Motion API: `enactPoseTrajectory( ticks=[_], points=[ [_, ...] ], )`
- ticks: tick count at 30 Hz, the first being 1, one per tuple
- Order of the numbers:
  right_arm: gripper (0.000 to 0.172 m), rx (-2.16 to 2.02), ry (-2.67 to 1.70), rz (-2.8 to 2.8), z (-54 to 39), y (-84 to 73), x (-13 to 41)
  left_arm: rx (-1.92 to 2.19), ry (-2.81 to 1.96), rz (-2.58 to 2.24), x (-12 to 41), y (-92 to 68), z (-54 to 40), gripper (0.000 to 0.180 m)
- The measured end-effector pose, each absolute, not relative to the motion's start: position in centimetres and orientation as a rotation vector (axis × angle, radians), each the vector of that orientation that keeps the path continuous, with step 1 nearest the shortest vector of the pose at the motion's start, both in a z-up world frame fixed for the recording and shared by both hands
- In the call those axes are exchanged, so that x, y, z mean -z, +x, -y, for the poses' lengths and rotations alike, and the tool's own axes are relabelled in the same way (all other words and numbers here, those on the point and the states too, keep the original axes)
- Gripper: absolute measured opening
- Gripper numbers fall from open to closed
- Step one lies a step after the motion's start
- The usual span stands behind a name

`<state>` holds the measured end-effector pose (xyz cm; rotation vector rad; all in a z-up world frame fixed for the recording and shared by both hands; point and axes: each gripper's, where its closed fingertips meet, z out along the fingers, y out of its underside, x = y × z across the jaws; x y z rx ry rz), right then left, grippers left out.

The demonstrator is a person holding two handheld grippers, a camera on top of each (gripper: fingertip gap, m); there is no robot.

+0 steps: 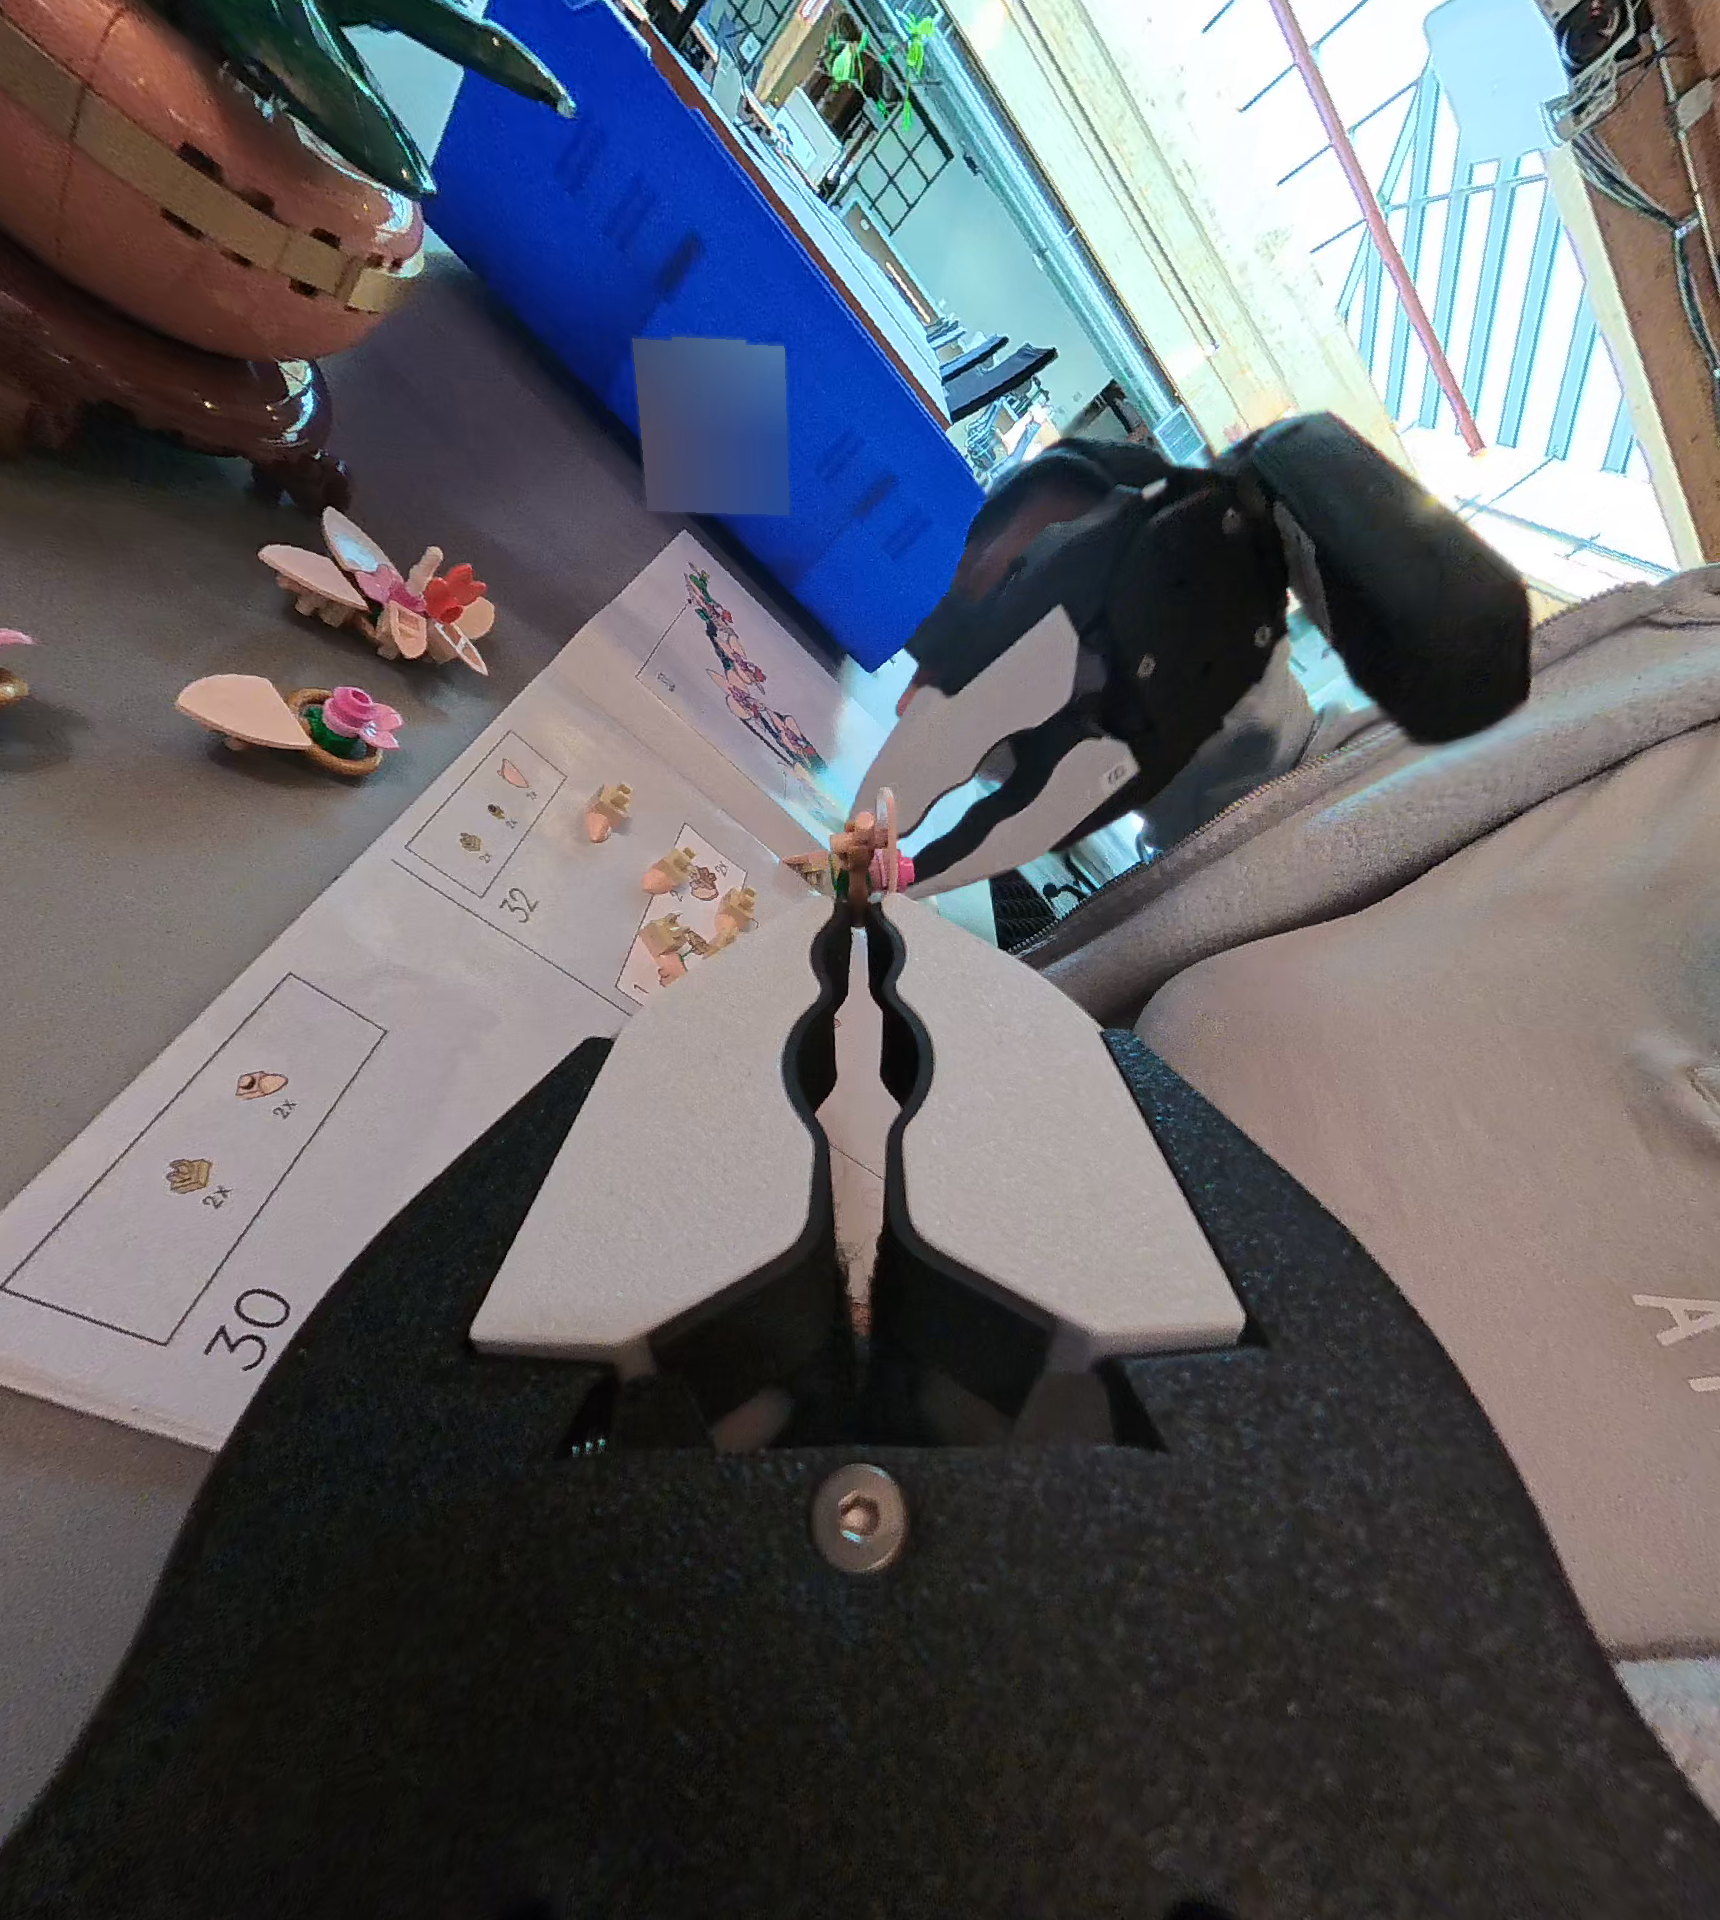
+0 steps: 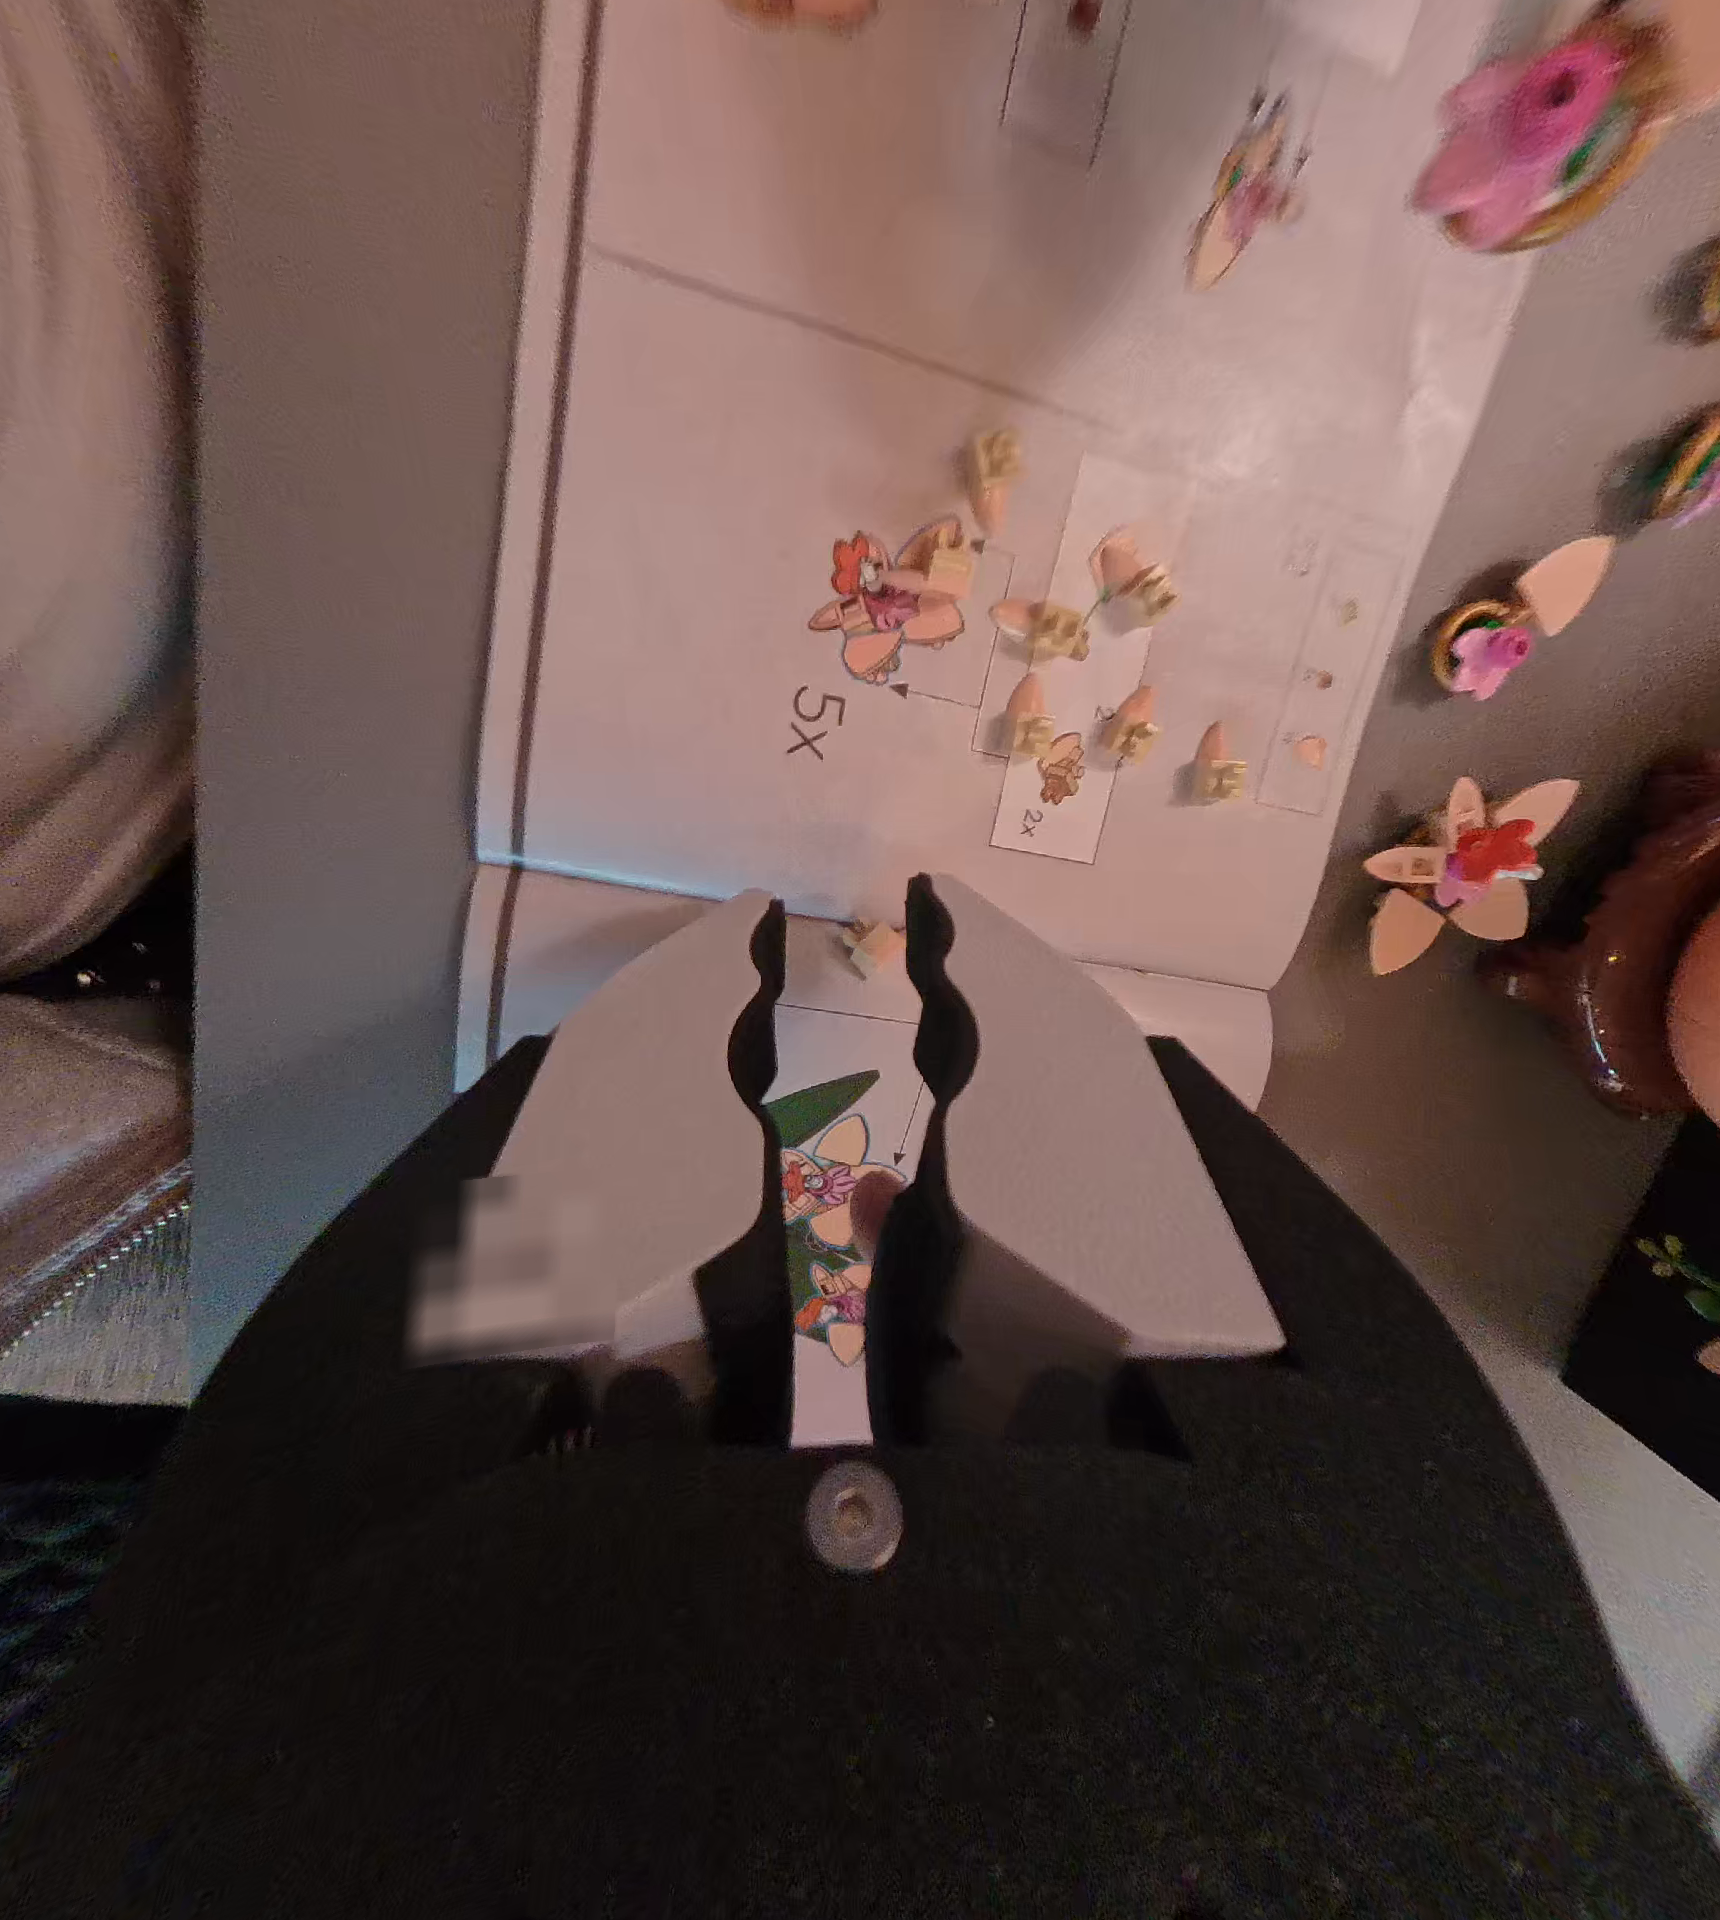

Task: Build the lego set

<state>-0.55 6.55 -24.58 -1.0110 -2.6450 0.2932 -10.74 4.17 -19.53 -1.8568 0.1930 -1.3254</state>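
Left gripper (image 1: pixel 854 914) is pressed together on a small brick flower stem piece (image 1: pixel 861 857), tan and pink w/ a bit of green, held up over the open instruction booklet (image 1: pixel 336 1039) on the grey table (image 1: pixel 56 935). Right gripper (image 2: pixel 840 914) is spread, pads not pressing anything; a small tan brick (image 2: pixel 875 945) lies on the booklet between its tips, nearer the right finger. More tan/peach pieces (image 2: pixel 1043 623) sit farther on the page. Built flowers (image 1: pixel 388 603) and a pink pot (image 1: pixel 160 208) stand far left on the table.
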Motion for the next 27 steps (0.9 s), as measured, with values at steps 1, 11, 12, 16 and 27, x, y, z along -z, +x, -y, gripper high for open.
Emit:
enactPoseTrajectory(
  ticks=[1, 11, 12, 16, 27],
  points=[
    [0.021, -0.38, -0.99, 2.614, -6.6, -0.4, 24.1, 1.326, -1.856, -0.193, 19.5, -10.7, -4.2, 0.003],
    [0.011, -0.421, -0.641, 2.686, -9.3, 0.4, 25.7, 1.315, -1.869, -0.191, 19.8, -10.7, -4.3, 0.003],
    [0.011, -0.433, -0.628, 2.694, -9.2, 0.2, 25.8, 1.314, -1.87, -0.19, 19.8, -10.7, -4.3, 0.003],
    [0.006, -0.478, -0.573, 2.7, -8.8, -0.4, 26.0, 1.313, -1.872, -0.194, 19.8, -10.7, -4.3, 0.003],
    [0.007, -0.512, -0.574, 2.721, -6.8, -1.4, 25.3, 1.311, -1.872, -0.199, 19.8, -10.7, -4.2, 0.003]
  ],
)
